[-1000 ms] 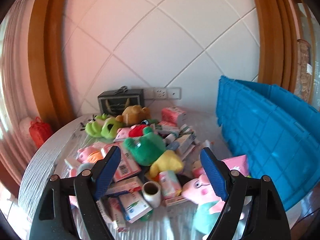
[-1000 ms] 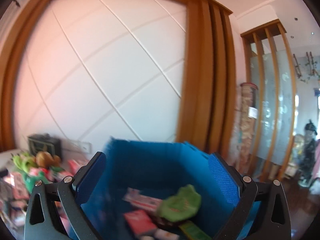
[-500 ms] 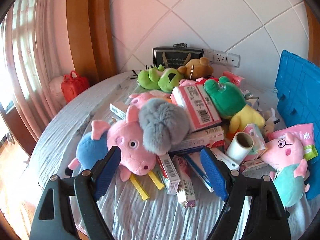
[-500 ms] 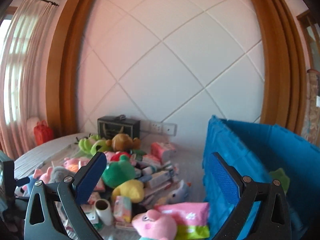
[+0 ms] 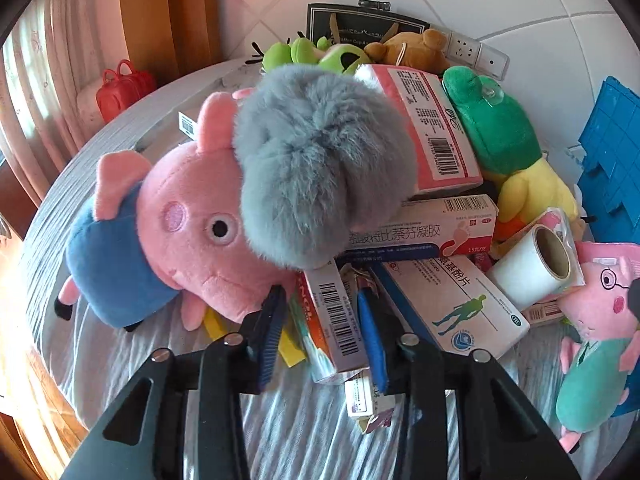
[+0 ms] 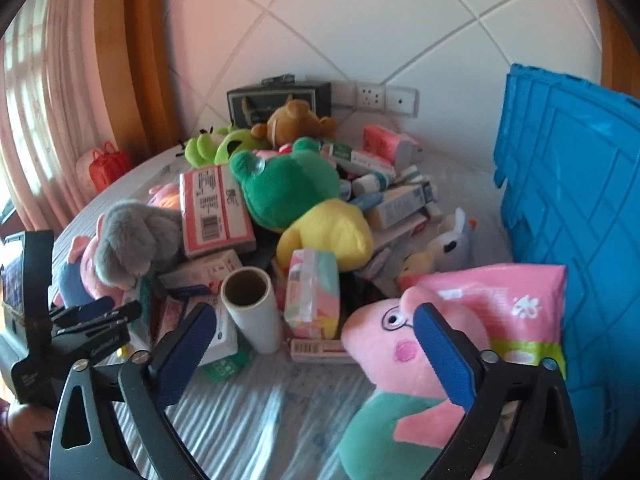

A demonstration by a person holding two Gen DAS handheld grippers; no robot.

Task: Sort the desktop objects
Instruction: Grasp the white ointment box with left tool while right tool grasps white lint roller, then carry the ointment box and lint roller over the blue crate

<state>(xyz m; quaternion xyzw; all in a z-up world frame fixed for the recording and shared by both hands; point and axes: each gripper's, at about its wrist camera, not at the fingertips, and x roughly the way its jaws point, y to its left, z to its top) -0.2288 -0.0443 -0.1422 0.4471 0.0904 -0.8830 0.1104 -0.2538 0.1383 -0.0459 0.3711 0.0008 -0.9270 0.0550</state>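
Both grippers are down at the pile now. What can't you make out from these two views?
- Left wrist view: whether the left gripper pads press the barcoded box; jaws closing.
- Both views: blue crate interior, cut off.
- Right wrist view: glasses pig plush lower body, behind right gripper.

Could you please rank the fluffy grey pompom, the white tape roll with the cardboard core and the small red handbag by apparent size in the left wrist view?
1. Fluffy grey pompom, though nearness to the camera inflates it.
2. White tape roll with the cardboard core.
3. Small red handbag, far back, so true size is unsure.
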